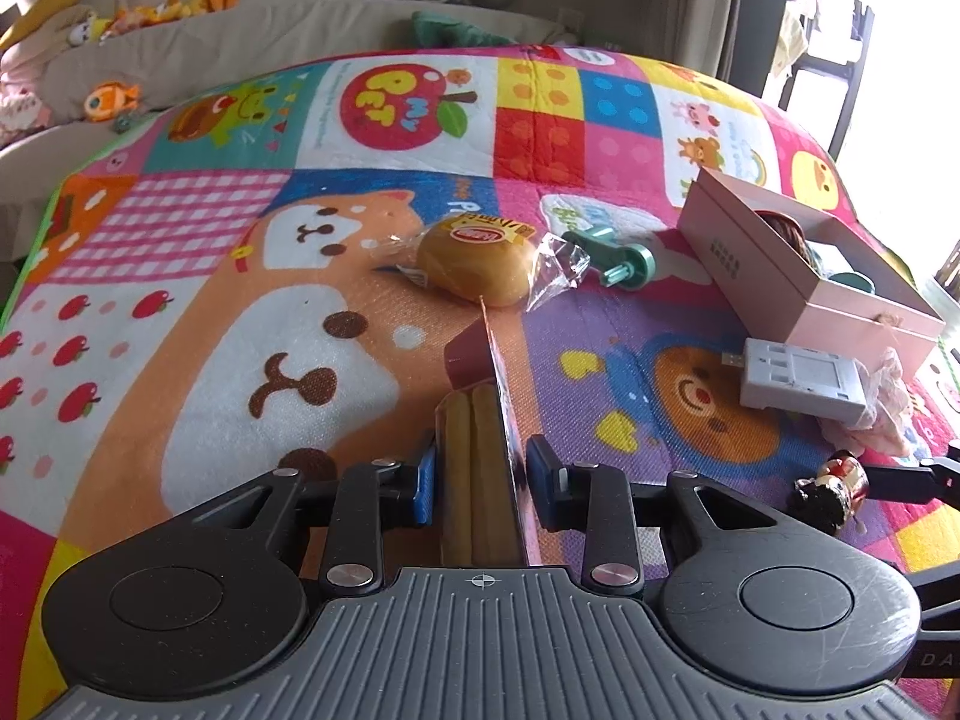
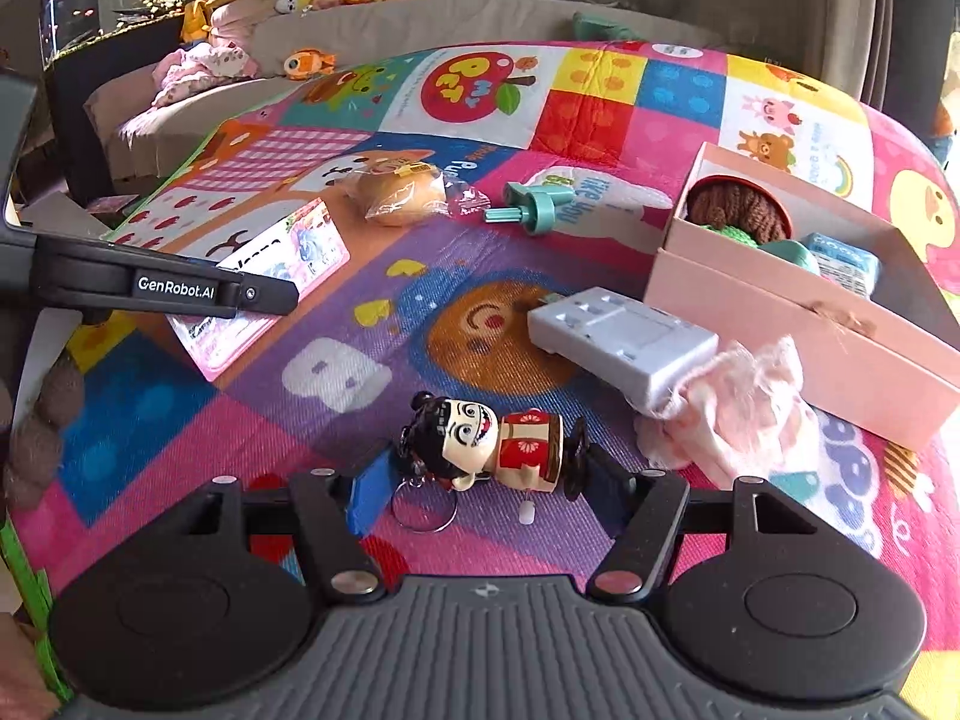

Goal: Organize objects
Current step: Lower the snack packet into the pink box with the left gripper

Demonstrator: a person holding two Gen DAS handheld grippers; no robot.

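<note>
My left gripper (image 1: 480,474) is shut on a flat snack pack (image 1: 483,420) with yellow sticks, held edge-on above the mat; the pack also shows in the right wrist view (image 2: 264,282). My right gripper (image 2: 486,480) is shut on a doll keychain (image 2: 486,441) with black hair and a red dress, lying sideways between the fingers, its ring hanging below. The doll also shows in the left wrist view (image 1: 831,489). A pink open box (image 2: 798,312) stands at the right and holds a brown knitted item (image 2: 735,210) and a blue packet (image 2: 843,258).
On the colourful play mat (image 1: 210,312) lie a wrapped bun (image 1: 474,264), a teal plastic part (image 1: 618,258), a white plastic device (image 2: 624,342) and a pink cloth (image 2: 738,420) beside the box. A sofa with plush toys (image 1: 108,99) stands behind.
</note>
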